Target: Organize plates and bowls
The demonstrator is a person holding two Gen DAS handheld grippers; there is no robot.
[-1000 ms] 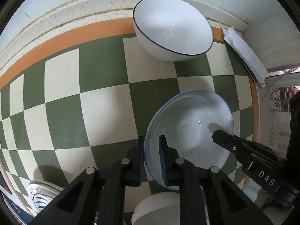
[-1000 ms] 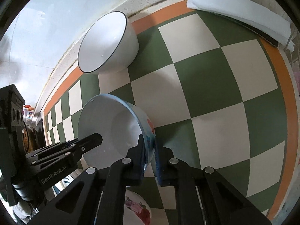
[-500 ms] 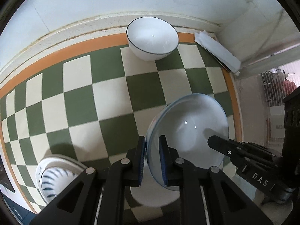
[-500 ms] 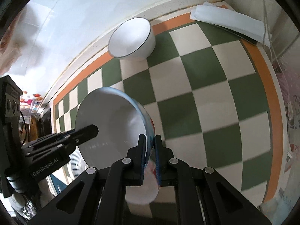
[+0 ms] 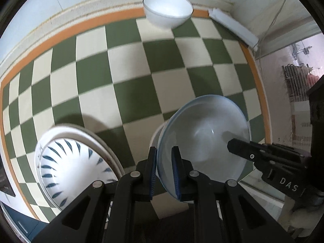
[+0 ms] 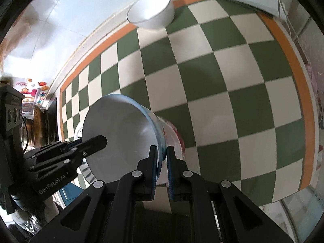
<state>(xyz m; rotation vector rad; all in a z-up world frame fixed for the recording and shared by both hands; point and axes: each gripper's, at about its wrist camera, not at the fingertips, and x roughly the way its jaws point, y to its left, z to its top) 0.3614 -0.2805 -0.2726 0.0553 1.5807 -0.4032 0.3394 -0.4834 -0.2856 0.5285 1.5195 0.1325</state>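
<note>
Both grippers hold one blue-rimmed white bowl (image 5: 204, 139) in the air above the checkered table. My left gripper (image 5: 164, 162) is shut on its left rim. My right gripper (image 6: 161, 160) is shut on its right rim (image 6: 160, 139), where the bowl's outside shows a red pattern (image 6: 178, 135). A plain white bowl with a dark rim (image 5: 167, 9) stands at the table's far edge; it also shows in the right wrist view (image 6: 150, 10). A stack of plates with blue feather marks (image 5: 75, 162) lies at the near left.
A folded white cloth (image 5: 232, 27) lies at the far right corner by the wall. The green and cream checkered tablecloth (image 5: 131, 77) has an orange border. A white object (image 5: 160, 202) sits under the held bowl. Shelves with clutter (image 6: 30, 105) stand at the left.
Both grippers have lifted the blue-rimmed bowl and drawn back from the far white bowl. The feather-marked plates have come further into view at the near left.
</note>
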